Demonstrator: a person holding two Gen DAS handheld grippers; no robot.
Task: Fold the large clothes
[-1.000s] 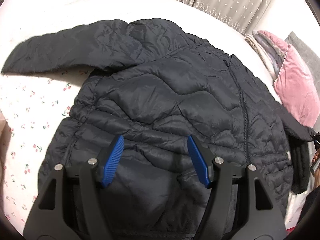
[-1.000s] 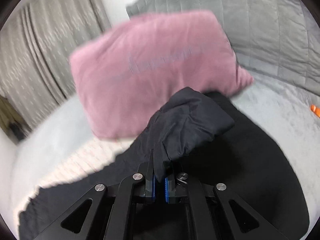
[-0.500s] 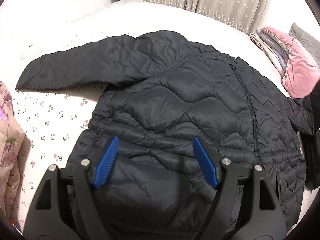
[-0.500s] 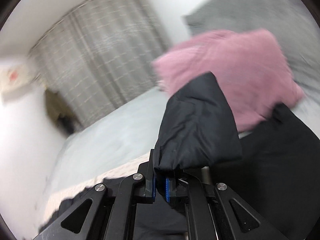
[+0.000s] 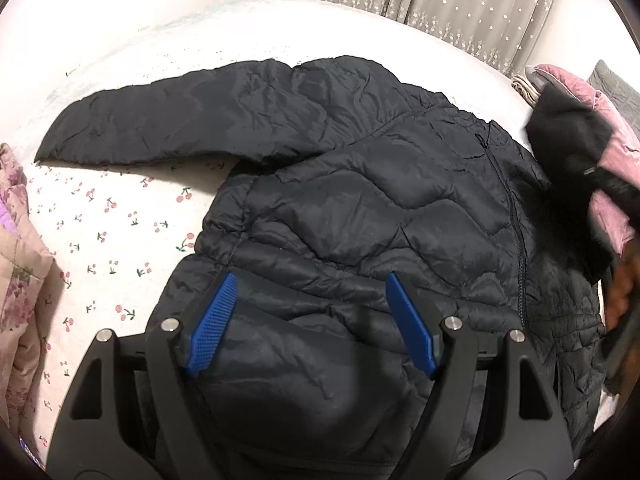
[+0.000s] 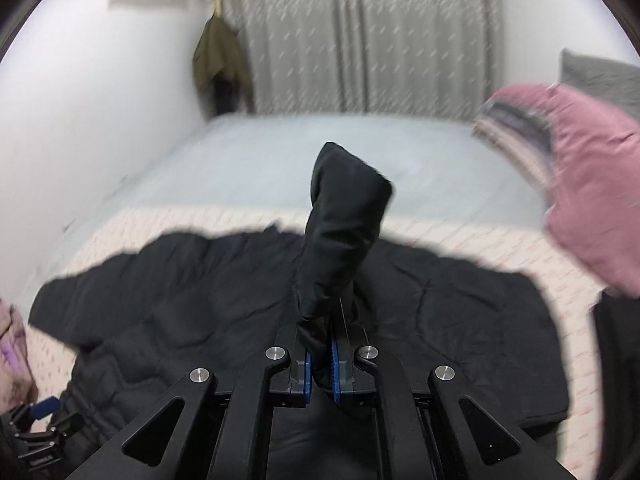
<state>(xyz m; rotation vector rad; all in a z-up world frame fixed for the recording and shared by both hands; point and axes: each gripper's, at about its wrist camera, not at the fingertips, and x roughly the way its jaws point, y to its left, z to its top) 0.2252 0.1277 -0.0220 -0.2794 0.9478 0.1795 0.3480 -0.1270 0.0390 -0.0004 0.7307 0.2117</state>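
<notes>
A black quilted jacket (image 5: 360, 208) lies front up on a bed, zipper (image 5: 514, 224) closed, one sleeve (image 5: 172, 120) stretched out to the left. My left gripper (image 5: 310, 312) is open and empty, hovering above the jacket's lower hem. My right gripper (image 6: 320, 364) is shut on the cuff of the jacket's other sleeve (image 6: 340, 224), holding it raised above the jacket body (image 6: 200, 296). That raised sleeve also shows at the right edge of the left wrist view (image 5: 568, 136).
The bed has a white cherry-print sheet (image 5: 100, 216). A pink pillow (image 6: 592, 176) and folded textiles (image 5: 528, 84) lie at the right. A floral quilt (image 5: 20, 280) lies at the left edge. Grey curtains (image 6: 360, 32) and a hanging green coat (image 6: 218, 60) stand behind.
My right gripper has lifted the sleeve cuff and swung it left, from beside the pink pillow to above the jacket body. My left gripper has drawn back slightly, still open.
</notes>
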